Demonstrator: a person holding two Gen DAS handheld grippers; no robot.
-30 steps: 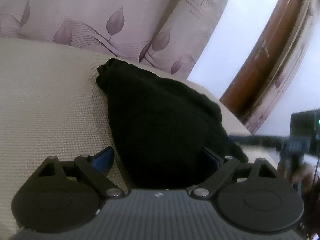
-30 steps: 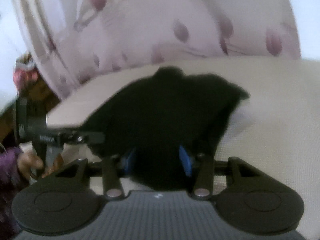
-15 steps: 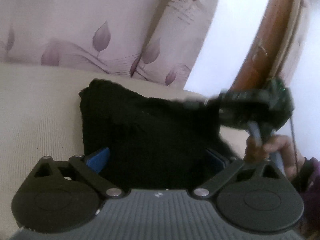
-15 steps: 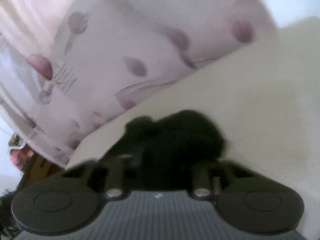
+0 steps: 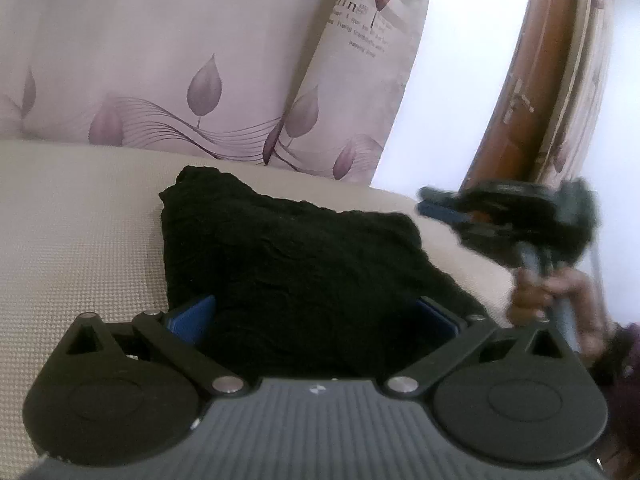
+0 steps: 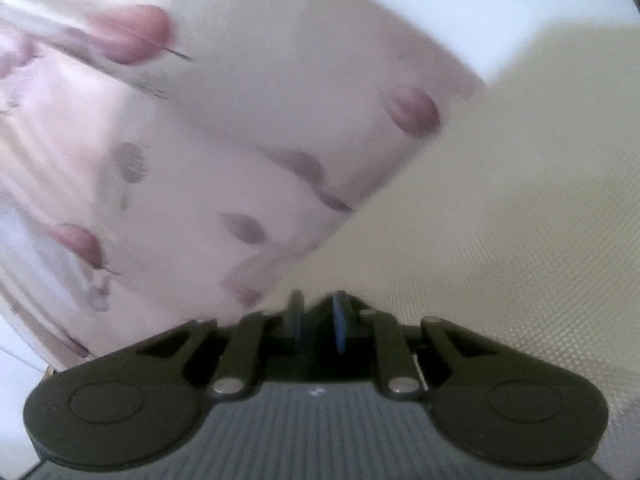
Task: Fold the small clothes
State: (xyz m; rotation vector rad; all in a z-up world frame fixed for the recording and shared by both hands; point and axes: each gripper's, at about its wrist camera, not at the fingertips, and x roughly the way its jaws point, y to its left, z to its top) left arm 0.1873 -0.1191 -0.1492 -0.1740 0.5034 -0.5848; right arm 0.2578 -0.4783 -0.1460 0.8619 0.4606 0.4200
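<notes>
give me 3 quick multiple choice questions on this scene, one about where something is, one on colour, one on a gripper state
1. Where does the garment lie?
A. on the beige textured surface, in front of the leaf-print curtain
B. hanging from the curtain
C. on a wooden floor

2. What colour is the garment?
A. white
B. black
C. red

3. How does the left gripper stand?
A. shut with nothing in it
B. out of view
C. open, blue fingers spread either side of the cloth's near edge

Key:
1 A, the dark cloth rests on the woven beige surface with the curtain behind.
2 B, it is black all over.
3 C, the two blue fingers sit wide apart with cloth between them.
</notes>
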